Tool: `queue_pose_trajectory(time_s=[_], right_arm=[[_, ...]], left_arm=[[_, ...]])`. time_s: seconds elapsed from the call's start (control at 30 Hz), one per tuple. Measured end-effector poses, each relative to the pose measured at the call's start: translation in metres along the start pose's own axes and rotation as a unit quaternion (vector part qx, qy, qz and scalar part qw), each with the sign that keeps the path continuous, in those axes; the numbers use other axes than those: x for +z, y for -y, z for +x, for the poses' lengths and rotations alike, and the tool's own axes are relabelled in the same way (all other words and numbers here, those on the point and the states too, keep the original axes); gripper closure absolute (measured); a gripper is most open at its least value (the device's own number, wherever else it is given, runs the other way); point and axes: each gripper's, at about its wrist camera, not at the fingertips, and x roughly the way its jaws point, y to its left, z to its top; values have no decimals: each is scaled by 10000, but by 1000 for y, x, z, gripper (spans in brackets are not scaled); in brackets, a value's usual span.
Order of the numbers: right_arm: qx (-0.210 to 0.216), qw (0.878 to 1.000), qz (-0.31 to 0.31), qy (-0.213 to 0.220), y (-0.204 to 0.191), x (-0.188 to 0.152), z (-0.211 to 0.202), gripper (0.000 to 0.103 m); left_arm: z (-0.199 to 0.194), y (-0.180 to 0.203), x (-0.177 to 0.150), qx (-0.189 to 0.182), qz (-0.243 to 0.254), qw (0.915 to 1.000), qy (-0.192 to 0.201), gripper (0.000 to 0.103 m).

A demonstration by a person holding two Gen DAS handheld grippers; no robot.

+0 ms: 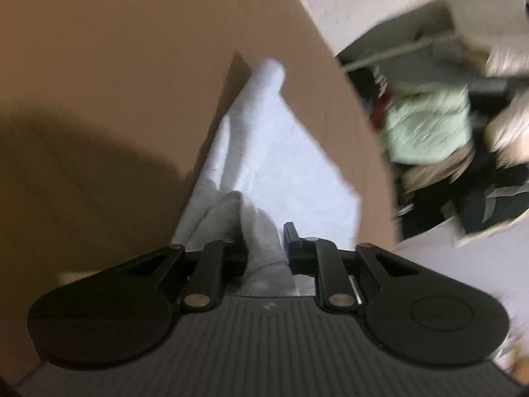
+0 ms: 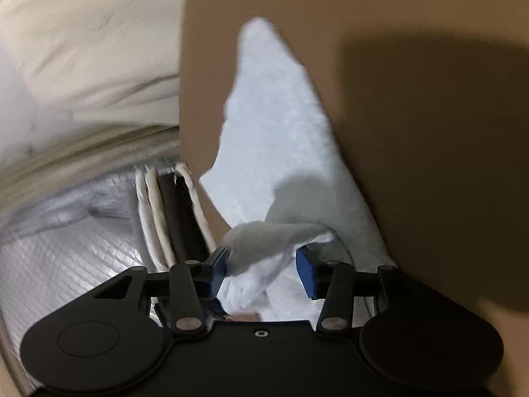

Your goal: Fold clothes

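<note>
A home bedroom: rumpled bedding [image 2: 82, 49] (cream), piled clothes [image 1: 426, 125].

One white garment [image 1: 284, 152], one brown surface [image 1: 115, 66], two tools — left tool [image 1: 264, 248], right tool [image 2: 261, 264].

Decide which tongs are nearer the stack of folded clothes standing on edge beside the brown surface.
Right. The right tongs hold pale cloth just beside the stack. The left tongs show no stack in their view.

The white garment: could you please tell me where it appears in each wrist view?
Left wrist: white garment centre, running up from the left gripper.
Right wrist: centre, bunched in the right gripper.
Shared landmark: brown tabletop beneath it.
</note>
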Motion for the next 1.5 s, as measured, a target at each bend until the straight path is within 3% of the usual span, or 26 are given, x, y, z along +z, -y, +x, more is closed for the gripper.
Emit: queue_pose_trajectory(time_s=[0.07,0.13,0.2,0.3,0.33,0.37,0.47,0.57,0.6,0.73,0.8,0.83,0.87,0.93,0.97,1.0,1.03,1.17,1.27,1.33,1.4,1.5], right_arm=[[-450,9942,-932,288,-30,-7,-10,50],[-886,9752,-1943,580,-55,-22,-17,50],[-1309,9433,-2926,863,-80,-37,-24,50],[-1673,9027,-3920,595,-90,-63,-19,50],[-1832,8866,-4222,464,-90,-71,-18,50],[-1983,8628,-4639,336,-91,-81,-17,50],[-2346,7809,-5790,-51,-89,-108,-13,51],[-2676,7429,-6135,-117,-81,-114,-5,52],[-2724,7469,-6066,-52,-80,-108,-2,52],[-2624,7730,-5766,327,-82,-86,2,52],[-2514,7700,-5850,416,-82,-86,7,52],[-2589,7614,-5927,434,-82,-89,12,51],[-2664,7527,-6004,452,-81,-91,16,51],[-2847,7387,-6087,526,-79,-95,27,51],[-2910,7380,-6061,577,-79,-93,31,51],[-2972,7374,-6033,628,-78,-92,35,51],[-2989,7388,-6002,679,-78,-91,37,51],[-2983,7544,-5791,804,-76,-83,38,46],[-3001,7629,-5664,840,-75,-77,36,39],[-2937,7728,-5560,863,-74,-73,34,39],[-2807,8000,-5241,812,-69,-64,34,37],[-2533,8364,-4798,778,-58,-55,36,35]], left_arm=[[12,-6,11,-31,-172,9998,25,51],[8,-7,8,38,-11,10000,63,37],[1,-7,3,122,200,9997,104,32],[-9,-7,-4,249,516,9982,166,32],[-12,-7,-6,291,622,9975,186,32],[-15,-7,-8,334,727,9966,206,32],[-25,-7,-16,460,1043,9931,267,28],[-35,-7,-23,585,1357,9885,328,28],[-39,-7,-25,627,1461,9867,348,28],[-39,3,-38,125,1515,9883,-122,29],[-38,21,-43,200,2018,9788,-274,29],[-35,33,-47,389,2491,9670,-374,29],[-29,46,-55,676,3129,9457,-555,30],[-3,65,-71,1500,4329,8844,-894,31],[8,68,-73,1732,4567,8674,-954,31],[19,70,-72,1890,4715,8556,-998,31],[26,71,-67,1912,4706,8558,-977,31],[32,70,-29,1966,4141,8880,-369,31],[25,63,-6,2019,3712,9060,239,30],[23,57,4,1978,3436,9172,393,30],[20,50,7,1819,3264,9268,368,30],[23,40,2,1847,3246,9274,206,30]])
